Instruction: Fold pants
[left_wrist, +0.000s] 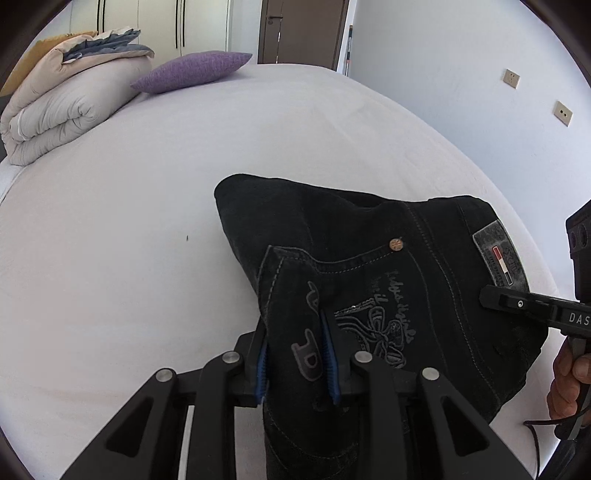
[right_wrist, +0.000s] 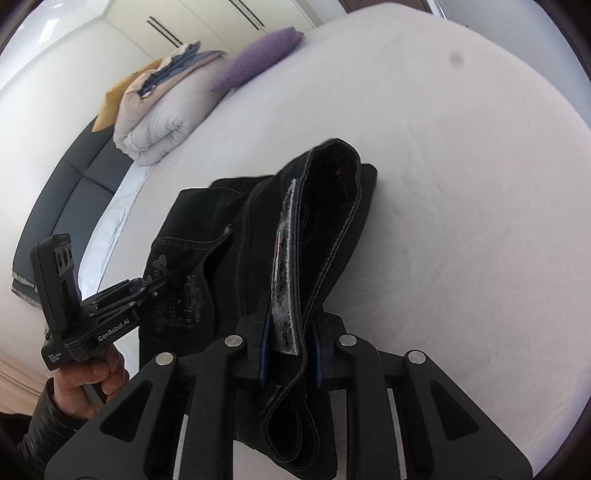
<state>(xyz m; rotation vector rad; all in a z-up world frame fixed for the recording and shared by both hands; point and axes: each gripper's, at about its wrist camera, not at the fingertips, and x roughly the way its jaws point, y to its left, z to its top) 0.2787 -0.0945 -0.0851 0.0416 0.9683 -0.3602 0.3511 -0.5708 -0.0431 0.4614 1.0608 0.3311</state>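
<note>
Left wrist view, bottom centre: the left gripper has its blue pads narrowly parted and pinching a fold of the one pair of black pants, which spreads up and right across the white bed. Right wrist view, bottom centre: the right gripper likewise clamps the bunched waistband at a small gap, the cloth rising to mid-frame. Both grippers tilt steeply downward; one purple pillow and one folded duvet lie upper left, and a hand grips the left handle at lower left.
</note>
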